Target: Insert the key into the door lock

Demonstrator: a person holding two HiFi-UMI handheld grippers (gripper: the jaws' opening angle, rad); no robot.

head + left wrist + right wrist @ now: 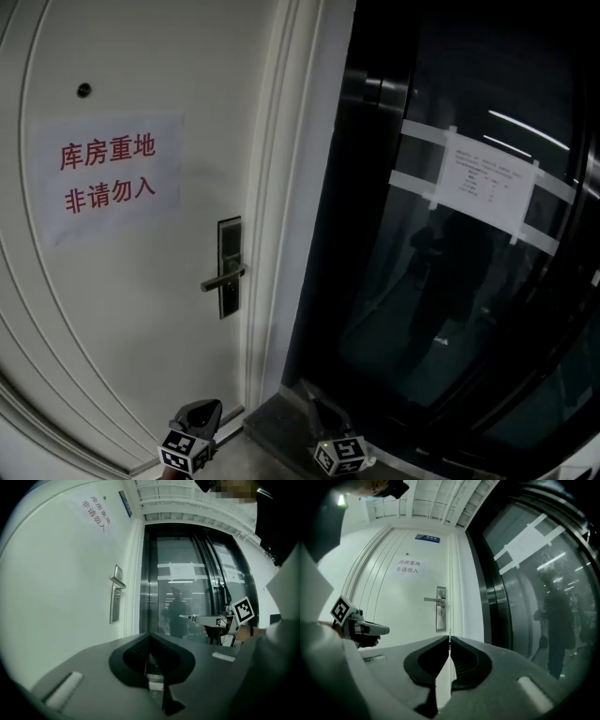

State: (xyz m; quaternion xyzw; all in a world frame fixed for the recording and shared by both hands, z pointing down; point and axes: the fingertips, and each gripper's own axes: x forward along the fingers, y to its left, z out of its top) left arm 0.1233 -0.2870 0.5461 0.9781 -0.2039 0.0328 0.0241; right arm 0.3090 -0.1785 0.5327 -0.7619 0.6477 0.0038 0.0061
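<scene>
a white door (pixel 122 328) with a red-lettered notice (pixel 108 175) stands beside a dark glass wall (pixel 441 319). its lock plate (pixel 230 267) is well apart from both tools. the left gripper view shows the key (pixel 187 617) jutting from the right gripper (pixel 449 637), whose jaws pinch it. the left gripper (pixel 150 637) is closed and empty.

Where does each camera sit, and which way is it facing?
Head view: on the head, facing door and glass; left gripper, right gripper at bottom.
Left gripper view: on left gripper, facing glass; own jaws, right gripper holding key.
Right gripper view: on right gripper, facing lock; own jaws, left gripper.
All share lock and sign.
</scene>
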